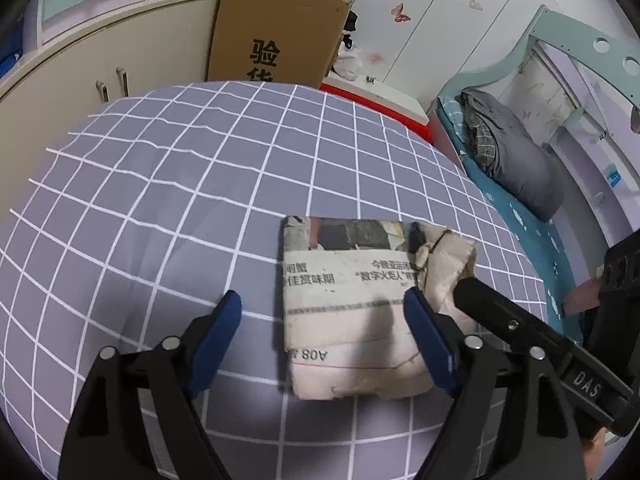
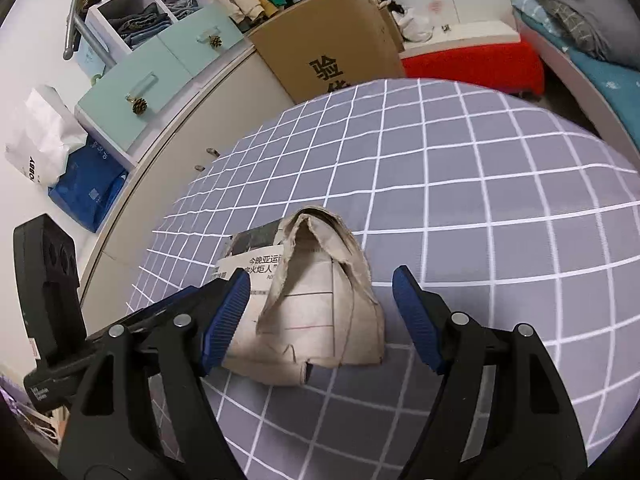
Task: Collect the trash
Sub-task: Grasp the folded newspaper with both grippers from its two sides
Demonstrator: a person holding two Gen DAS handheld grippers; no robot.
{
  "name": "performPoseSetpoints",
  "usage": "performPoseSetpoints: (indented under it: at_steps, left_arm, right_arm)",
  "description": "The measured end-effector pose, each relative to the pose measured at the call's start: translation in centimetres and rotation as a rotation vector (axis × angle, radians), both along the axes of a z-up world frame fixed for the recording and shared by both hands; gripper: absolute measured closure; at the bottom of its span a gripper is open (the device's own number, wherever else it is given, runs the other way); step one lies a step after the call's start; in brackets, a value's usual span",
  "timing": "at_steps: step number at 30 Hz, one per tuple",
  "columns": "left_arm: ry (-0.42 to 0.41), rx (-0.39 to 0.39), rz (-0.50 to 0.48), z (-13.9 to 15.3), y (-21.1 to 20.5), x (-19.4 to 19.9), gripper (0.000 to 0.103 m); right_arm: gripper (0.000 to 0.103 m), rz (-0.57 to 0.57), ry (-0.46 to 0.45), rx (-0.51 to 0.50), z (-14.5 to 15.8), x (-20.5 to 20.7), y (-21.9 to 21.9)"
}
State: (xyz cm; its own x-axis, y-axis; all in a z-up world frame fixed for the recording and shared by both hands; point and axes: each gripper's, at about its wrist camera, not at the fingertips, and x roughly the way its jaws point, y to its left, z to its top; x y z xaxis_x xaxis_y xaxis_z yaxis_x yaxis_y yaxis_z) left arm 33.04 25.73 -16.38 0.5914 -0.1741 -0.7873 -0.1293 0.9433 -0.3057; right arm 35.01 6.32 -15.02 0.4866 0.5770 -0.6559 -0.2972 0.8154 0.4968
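Partly hidden: folded newspaper [image 1: 352,312] | left gripper [image 1: 324,336] gaping, empty | right gripper [image 2: 320,316] gaping, empty

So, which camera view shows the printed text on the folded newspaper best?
The left wrist view: the folded newspaper lies flat there, headline and page number showing. In the right wrist view its raised flap hides most print; few characters show.

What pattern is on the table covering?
Grey-purple with a white grid of squares, clearest in the right wrist view.
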Motion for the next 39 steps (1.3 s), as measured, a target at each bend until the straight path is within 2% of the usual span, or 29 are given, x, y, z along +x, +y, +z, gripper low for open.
performPoseSetpoints:
  at_steps: [3, 5, 6, 13, 16, 22, 25, 27, 28, 30, 32, 35, 39]
  left_arm:
    - [-0.007, -0.018, 0.004, -0.1, 0.2, 0.1, 0.037]
    - [-0.016, -0.051, -0.013, -0.2, 0.1, 0.1, 0.040]
    - [-0.015, -0.060, -0.011, -0.3, 0.2, 0.2, 0.040]
    - [-0.056, 0.002, -0.003, 0.4, -1.1, -0.1, 0.046]
    - [-0.099, 0.037, -0.009, 1.6, -1.7, -0.7, 0.047]
    - [-0.124, 0.028, -0.030, 2.7, -2.3, -1.2, 0.047]
    - [-0.135, 0.047, -0.039, 3.0, -3.2, -1.8, 0.058]
    - [-0.126, 0.054, -0.038, 2.9, -3.5, -1.9, 0.070]
    - [-0.120, 0.055, -0.038, 2.8, -3.5, -2.0, 0.072]
    - [-0.113, 0.055, -0.031, 2.5, -3.6, -2.1, 0.073]
    - [-0.112, 0.052, -0.022, 2.3, -3.7, -2.3, 0.074]
    - [-0.131, 0.068, -0.015, 2.6, -3.9, -2.7, 0.080]
    - [-0.159, 0.053, -0.015, 3.5, -4.2, -3.2, 0.085]
  right_arm:
    - [0.039, 0.010, 0.014, 0.041, -0.5, 0.5, 0.3]
    - [0.051, 0.001, 0.023, 0.057, -0.7, 0.8, 0.1]
    - [0.052, -0.002, 0.026, 0.068, -0.8, 0.9, -0.1]
    - [0.062, 0.002, 0.005, 0.032, -0.8, 0.4, -0.1]
    - [0.063, 0.007, -0.003, 0.035, -0.5, 0.1, 0.0]
    - [0.063, 0.011, -0.004, 0.062, -0.1, -0.6, -0.7]
    - [0.063, 0.004, -0.008, 0.055, -0.2, -1.0, -1.4]
    - [0.067, -0.008, -0.014, 0.041, -0.3, -1.3, -2.1]
    - [0.069, -0.013, -0.016, 0.033, -0.3, -1.3, -2.3]
    - [0.074, -0.016, -0.020, 0.025, -0.4, -1.4, -2.7]
    - [0.085, -0.024, -0.030, 0.000, -0.4, -1.5, -2.8]
    - [0.094, -0.034, -0.046, -0.028, -0.6, -1.7, -3.1]
    - [0.096, -0.044, -0.059, -0.005, -0.5, -2.2, -4.4]
